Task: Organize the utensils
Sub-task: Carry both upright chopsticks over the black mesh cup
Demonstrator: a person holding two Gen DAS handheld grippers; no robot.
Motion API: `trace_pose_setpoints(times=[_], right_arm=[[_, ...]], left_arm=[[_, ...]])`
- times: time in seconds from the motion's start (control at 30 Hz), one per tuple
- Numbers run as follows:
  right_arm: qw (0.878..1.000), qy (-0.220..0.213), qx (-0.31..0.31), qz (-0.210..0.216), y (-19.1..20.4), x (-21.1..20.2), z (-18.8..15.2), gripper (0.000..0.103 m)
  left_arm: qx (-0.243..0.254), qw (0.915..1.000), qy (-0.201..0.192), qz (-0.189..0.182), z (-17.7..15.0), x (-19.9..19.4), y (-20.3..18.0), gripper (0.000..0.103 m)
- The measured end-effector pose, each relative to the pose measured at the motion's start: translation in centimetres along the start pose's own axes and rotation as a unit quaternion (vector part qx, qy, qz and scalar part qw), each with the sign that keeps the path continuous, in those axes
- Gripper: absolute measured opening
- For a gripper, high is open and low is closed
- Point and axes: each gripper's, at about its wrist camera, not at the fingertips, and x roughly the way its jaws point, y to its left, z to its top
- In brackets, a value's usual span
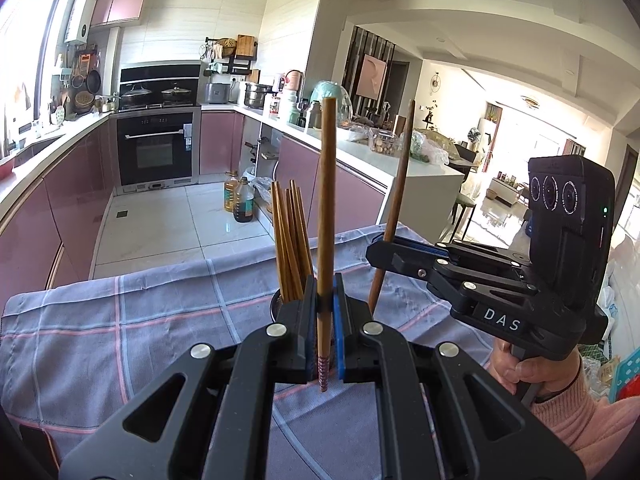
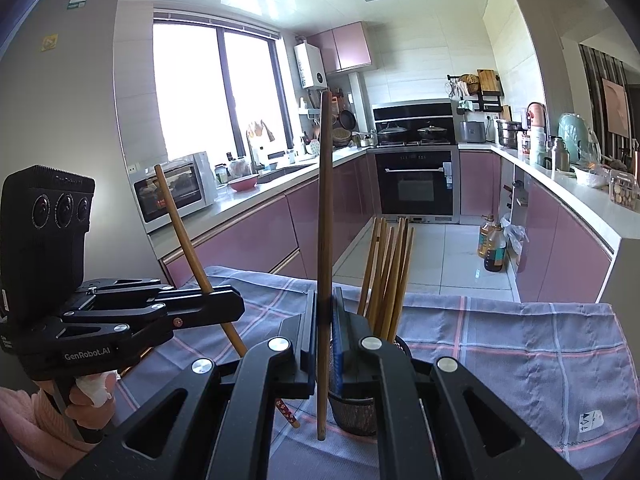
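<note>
The left claw (image 1: 327,312) is clenched on one chopstick (image 1: 326,216), held upright. The right claw (image 2: 326,320) grasps a second chopstick (image 2: 325,240) the same way. Each stick hangs above the cloth (image 1: 160,320), not yet in the holder (image 2: 354,412), which stands just beyond the left claw's tips and right under the right one.

A bundle (image 2: 386,276) already stands in the holder; I count about seven, though they overlap. Judging by this, most is done: two sticks remain to drop in. No loose ones show on the cloth.

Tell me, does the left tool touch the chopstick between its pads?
Touching. The left wrist view shows the left tool shut on the chopstick, both pads pressing its shaft.
</note>
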Motion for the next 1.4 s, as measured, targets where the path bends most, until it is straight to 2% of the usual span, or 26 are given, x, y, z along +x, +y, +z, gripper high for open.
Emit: trace_pose_setpoints(times=[1.4], right_arm=[[0.999, -0.024, -0.02, -0.004, 0.2, 0.2, 1.9, 0.006]], left_arm=[[0.018, 0.999, -0.041, 0.001, 2.9, -0.9, -1.2, 0.008]])
